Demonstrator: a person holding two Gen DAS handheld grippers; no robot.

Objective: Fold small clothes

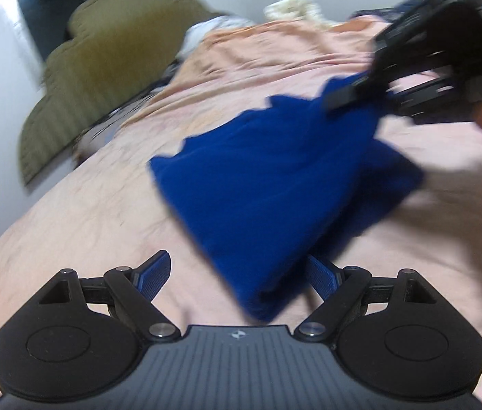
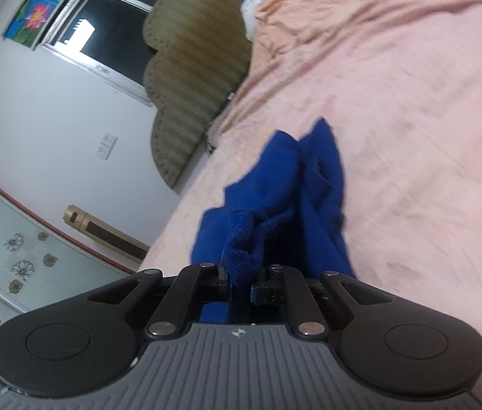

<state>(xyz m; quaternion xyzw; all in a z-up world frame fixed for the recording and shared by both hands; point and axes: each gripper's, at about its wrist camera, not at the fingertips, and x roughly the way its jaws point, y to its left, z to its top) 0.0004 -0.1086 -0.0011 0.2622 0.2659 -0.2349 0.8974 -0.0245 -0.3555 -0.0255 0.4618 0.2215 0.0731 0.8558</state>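
A small blue garment lies partly lifted on a pink bedsheet. My left gripper is open, its blue-padded fingers spread on either side of the garment's near end, which hangs between them. My right gripper is shut on a bunched edge of the blue garment and holds it above the sheet. In the left wrist view the right gripper shows at the upper right, pinching the garment's far corner. The view is blurred.
An olive quilted headboard stands at the bed's left side. Rumpled peach bedding and a pale cloth lie at the far end. A window, a wall socket and a gold cylinder are beside the bed.
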